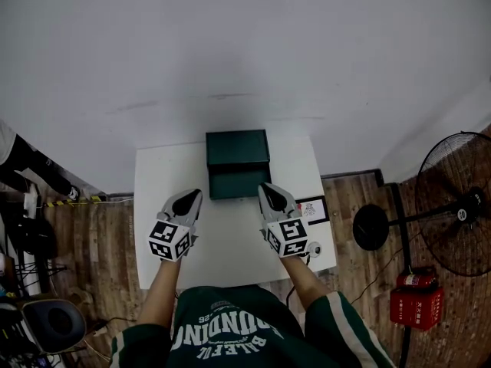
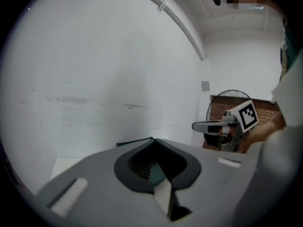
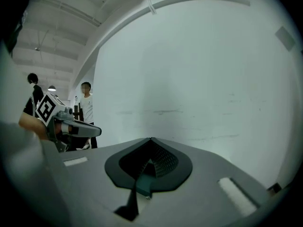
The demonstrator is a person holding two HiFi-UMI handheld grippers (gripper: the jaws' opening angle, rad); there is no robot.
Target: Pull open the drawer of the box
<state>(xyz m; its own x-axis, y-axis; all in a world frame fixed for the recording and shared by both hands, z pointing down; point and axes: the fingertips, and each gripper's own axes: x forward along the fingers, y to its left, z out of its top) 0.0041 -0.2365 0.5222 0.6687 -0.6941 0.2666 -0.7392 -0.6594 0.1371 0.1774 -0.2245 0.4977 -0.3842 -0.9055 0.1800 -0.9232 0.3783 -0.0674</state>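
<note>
A dark green box (image 1: 238,146) stands at the back middle of the white table (image 1: 157,205). Its drawer (image 1: 238,182) sticks out toward me at the front. My left gripper (image 1: 195,194) sits just left of the drawer's front, my right gripper (image 1: 265,187) just right of it, neither touching it. Both are shut and hold nothing. In the left gripper view the jaws meet in a point (image 2: 154,139), a sliver of the box (image 2: 135,141) shows behind them, and the right gripper (image 2: 208,126) is at the right. The right gripper view shows its closed tip (image 3: 150,138) and the left gripper (image 3: 85,130).
A small framed card (image 1: 313,209) and a little round object (image 1: 314,248) lie on the table's right part. A standing fan (image 1: 460,205) and a red case (image 1: 416,305) are on the wooden floor to the right. People (image 3: 85,108) stand off to the left.
</note>
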